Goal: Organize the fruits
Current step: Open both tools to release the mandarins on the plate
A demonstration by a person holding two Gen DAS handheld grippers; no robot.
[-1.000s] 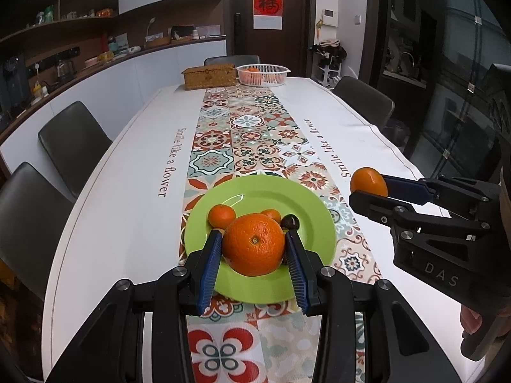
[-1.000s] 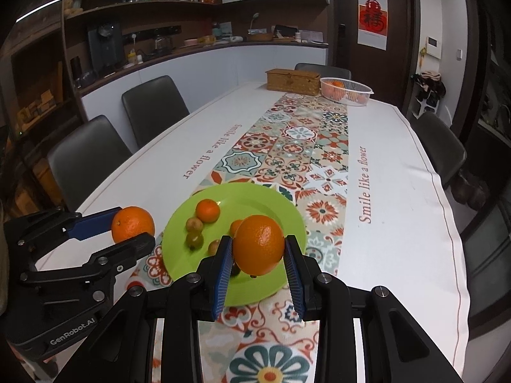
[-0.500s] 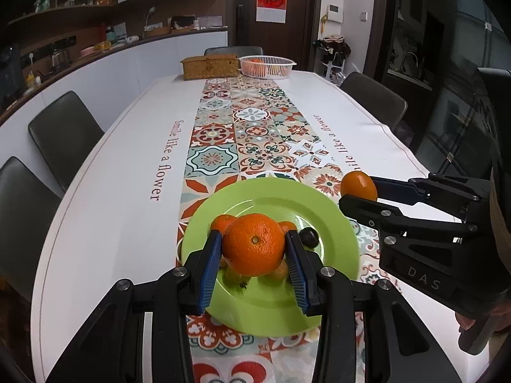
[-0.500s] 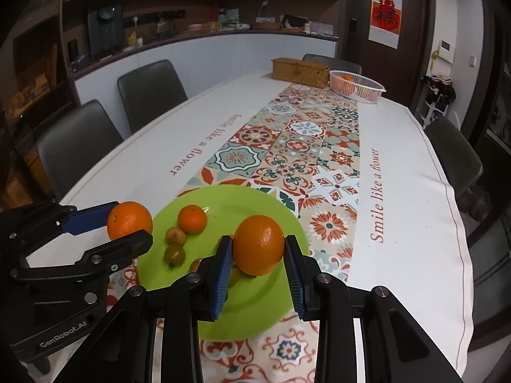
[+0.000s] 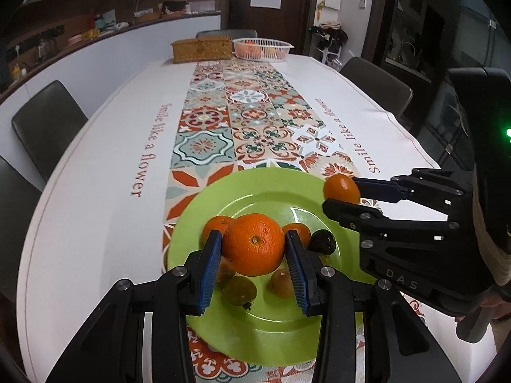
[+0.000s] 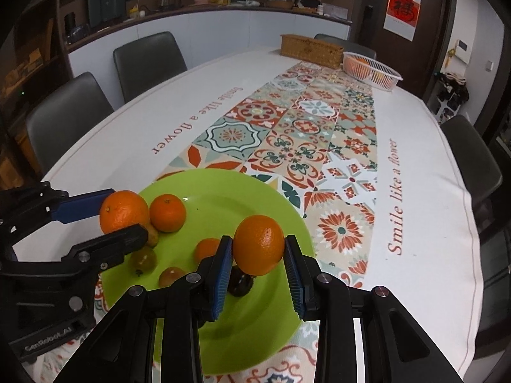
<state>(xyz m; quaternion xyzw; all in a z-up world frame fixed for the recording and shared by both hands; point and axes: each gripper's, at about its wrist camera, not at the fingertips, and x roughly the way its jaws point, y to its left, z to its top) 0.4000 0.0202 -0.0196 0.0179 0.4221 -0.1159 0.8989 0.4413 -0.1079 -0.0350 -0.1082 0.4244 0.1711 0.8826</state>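
Hovering over the green plate (image 5: 274, 335), left gripper (image 5: 254, 263) and right gripper (image 6: 258, 260) each clamp an orange; premature release risks scattering plated fruit off the rim.

oranges: two, one (image 5: 254, 247) held above plate's near-left, other (image 6: 258, 244) at its right edge
plate (image 5: 255, 328): green, holds small fruits

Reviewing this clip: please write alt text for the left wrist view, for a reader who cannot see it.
The left tongs grip a large orange above a green plate holding several smaller fruits. At right, the right tongs hold another orange over the plate's rim; a wicker box and white basket sit at the table's far end.
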